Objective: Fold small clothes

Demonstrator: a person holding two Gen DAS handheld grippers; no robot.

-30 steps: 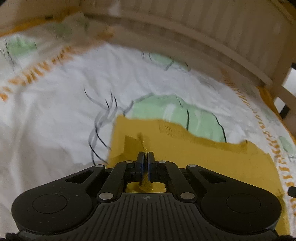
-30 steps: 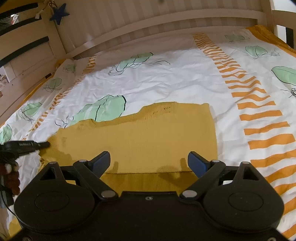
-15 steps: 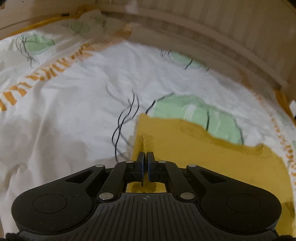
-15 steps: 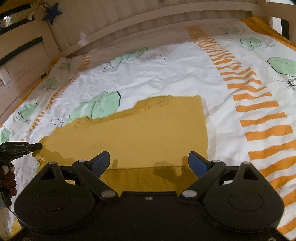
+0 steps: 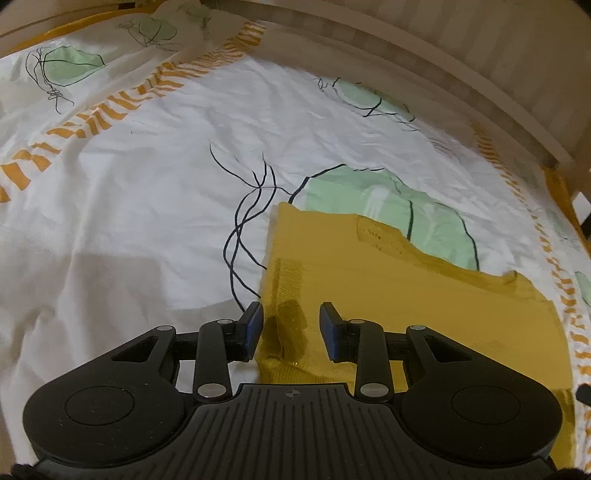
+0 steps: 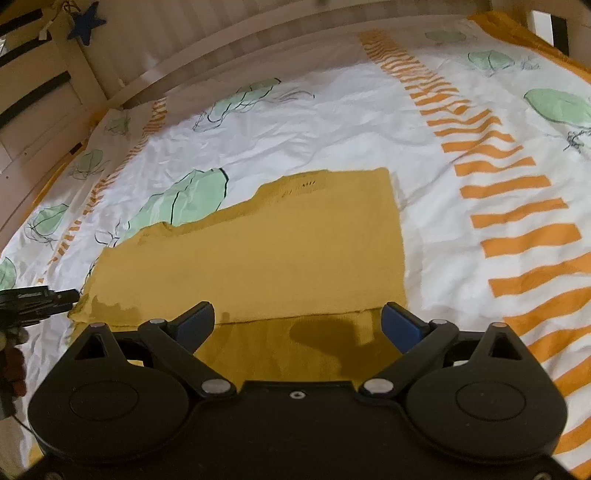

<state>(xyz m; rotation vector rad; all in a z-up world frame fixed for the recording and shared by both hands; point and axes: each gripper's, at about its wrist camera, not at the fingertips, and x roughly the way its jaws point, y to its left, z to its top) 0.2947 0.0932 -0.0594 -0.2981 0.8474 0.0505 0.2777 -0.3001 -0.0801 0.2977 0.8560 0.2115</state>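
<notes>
Black gripper (image 5: 291, 325) bodies, blue pads (image 6: 400, 320), silver screws (image 5: 370, 389).

Mustard-yellow knit garment (image 6: 280, 254), plain, one uniform shade; ribbed texture along near left edge in left wrist view (image 5: 388, 295); short row of small dark openwork holes near upper edge. Bedsheet (image 6: 332, 129) white, printed with pale green leaves outlined in thin black line, plus bands of short orange stripes. Loose black line squiggles on white beside one green leaf. Bed frame (image 6: 221, 44) pale cream wood. Dark blue star (image 6: 85, 23) on frame. Left gripper (image 5: 291, 325) black, blue pads. Right gripper (image 6: 297, 325) black, blue pads.
</notes>
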